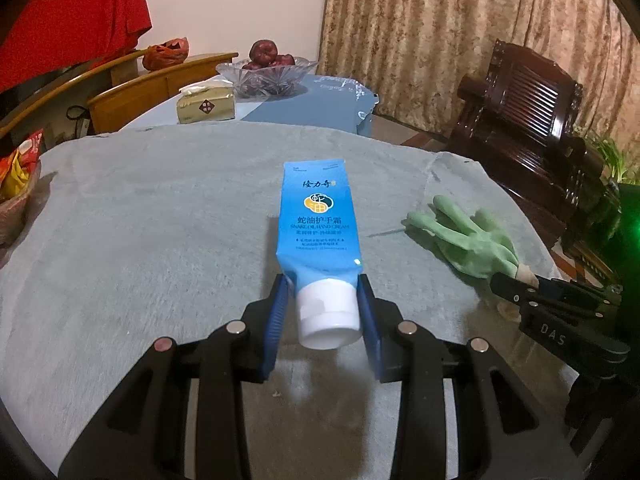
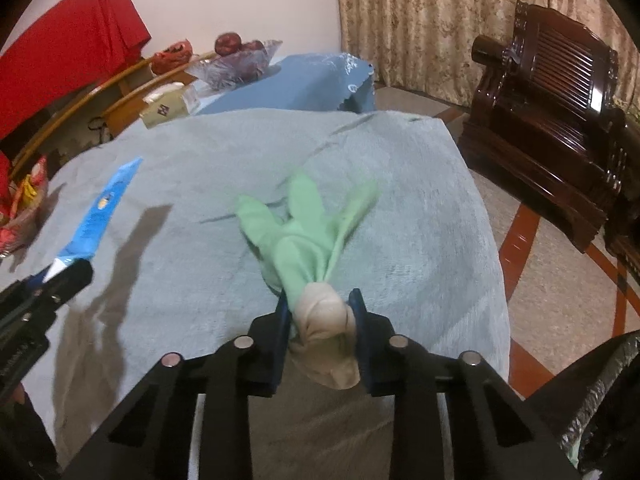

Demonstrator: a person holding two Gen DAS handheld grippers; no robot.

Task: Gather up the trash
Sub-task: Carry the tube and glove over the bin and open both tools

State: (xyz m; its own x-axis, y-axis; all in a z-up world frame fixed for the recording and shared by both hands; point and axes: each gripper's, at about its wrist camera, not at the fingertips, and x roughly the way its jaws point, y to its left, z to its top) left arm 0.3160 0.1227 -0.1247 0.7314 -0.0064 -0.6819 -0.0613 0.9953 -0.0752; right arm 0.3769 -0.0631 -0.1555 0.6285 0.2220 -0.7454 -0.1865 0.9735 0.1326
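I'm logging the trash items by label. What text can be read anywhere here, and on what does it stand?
"SNAKE OIL HAND CREAM", under Chinese characters reading "蛇油护手霜": blue tube in the left claw.
"DAS": body of the right claw.
Tube's fine print, tissue pack label: too small to read.
Green glove: none.

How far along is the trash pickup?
Done: nothing visibly binned yet. In hand: left gripper is shut on the hand cream tube; right gripper is clamped on the green glove at its cuff. Left: carrying both off the grey cloth.
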